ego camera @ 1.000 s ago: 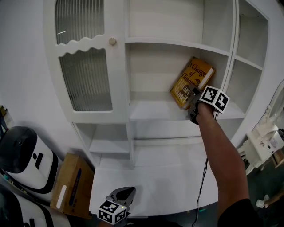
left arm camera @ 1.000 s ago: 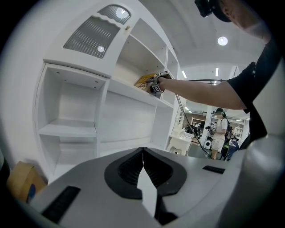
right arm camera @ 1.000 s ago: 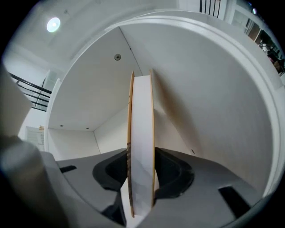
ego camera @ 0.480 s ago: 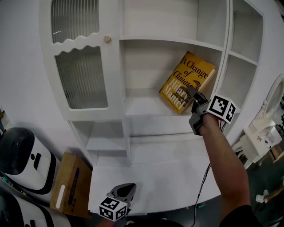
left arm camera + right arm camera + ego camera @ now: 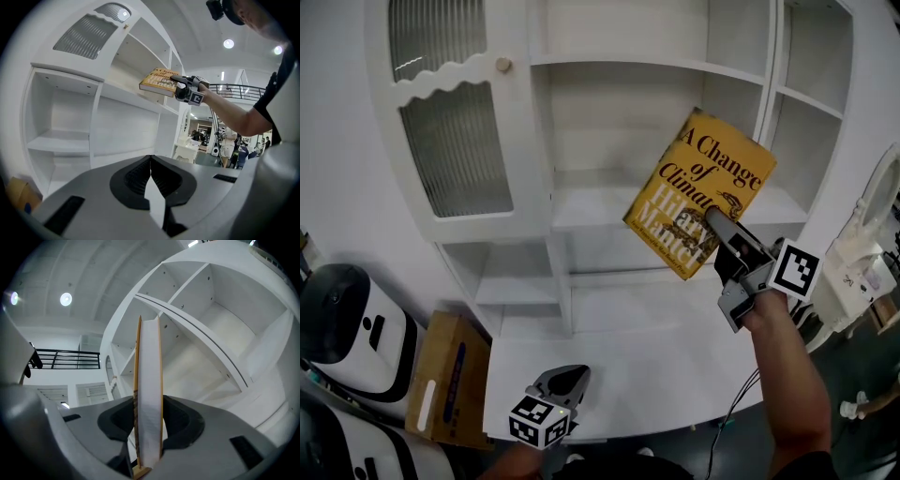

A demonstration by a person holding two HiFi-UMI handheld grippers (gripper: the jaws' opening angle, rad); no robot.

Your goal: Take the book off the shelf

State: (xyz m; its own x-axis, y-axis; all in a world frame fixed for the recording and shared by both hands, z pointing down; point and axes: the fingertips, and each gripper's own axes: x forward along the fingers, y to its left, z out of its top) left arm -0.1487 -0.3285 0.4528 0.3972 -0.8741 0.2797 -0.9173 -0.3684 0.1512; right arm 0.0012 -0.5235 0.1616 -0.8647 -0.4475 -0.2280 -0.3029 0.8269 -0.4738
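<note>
A yellow hardback book (image 5: 698,202) hangs in the air in front of the white shelf unit (image 5: 609,211), clear of the shelf board. My right gripper (image 5: 719,232) is shut on its lower edge. In the right gripper view the book (image 5: 148,394) stands on edge between the two pads, white pages facing the camera. The left gripper view shows the same book (image 5: 159,83) held out flat by the right gripper (image 5: 180,87). My left gripper (image 5: 562,389) sits low at the front edge of the white counter (image 5: 656,366); its pads meet at the tips with nothing between them (image 5: 149,161).
A cabinet door with ribbed glass (image 5: 455,141) closes the shelf unit's left side. A brown cardboard box (image 5: 450,380) and a white and black machine (image 5: 342,337) stand on the floor at the left. White furniture (image 5: 862,272) is at the right.
The right gripper has pulled the book off the shelf, toward me and to the right, and the book now tilts up in the air. The left gripper has hardly shifted.
</note>
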